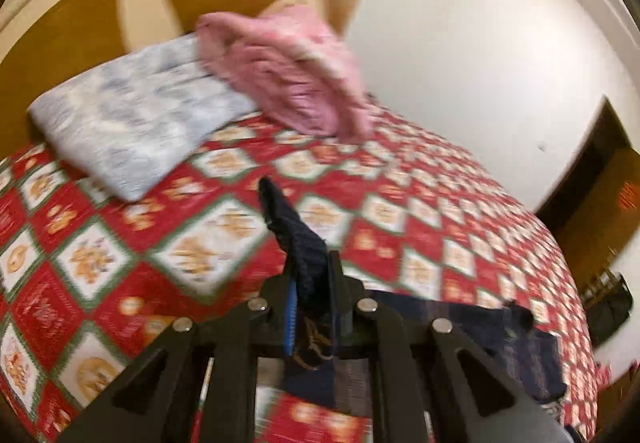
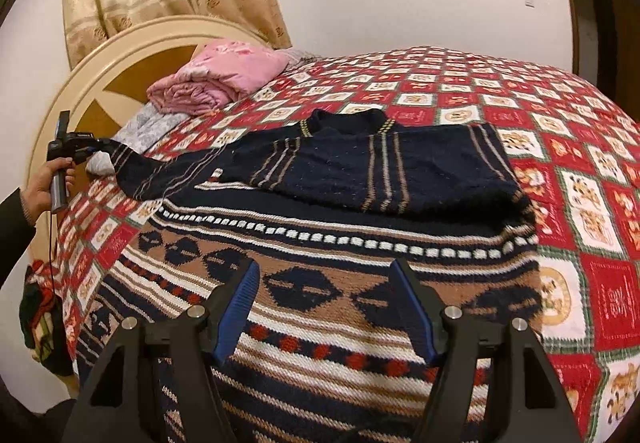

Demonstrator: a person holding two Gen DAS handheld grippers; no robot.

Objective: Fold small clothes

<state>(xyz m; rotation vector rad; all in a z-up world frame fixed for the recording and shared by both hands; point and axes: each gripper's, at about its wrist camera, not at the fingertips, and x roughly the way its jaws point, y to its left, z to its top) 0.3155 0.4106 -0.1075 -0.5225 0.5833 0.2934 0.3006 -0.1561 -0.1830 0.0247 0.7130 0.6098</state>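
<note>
While its two blue-padded fingers stand wide apart with nothing between them, the right gripper (image 2: 324, 307) hovers over the near hem of a patterned knit sweater (image 2: 320, 283) spread flat on the bed. The sweater's near half shows brown, white and red bands with dark diamonds; its far half is dark navy with thin tan stripes, one sleeve folded across the chest and the collar (image 2: 348, 119) pointing to the far side. The other sleeve (image 2: 140, 171) stretches off to the left, lifted off the bed, and ends in the left gripper (image 2: 86, 149), which a hand (image 2: 44, 187) holds at the left edge. In the left wrist view, that gripper (image 1: 312, 283) is clamped together on the dark sleeve cuff (image 1: 296, 239), the fabric sticking up past the fingertips. Under everything lies a red and white checked bedspread (image 2: 560, 147). Farther left sit a grey-blue pillow (image 1: 132, 115) and a folded pink blanket (image 2: 224, 75), against a cream headboard (image 2: 84, 83).
</note>
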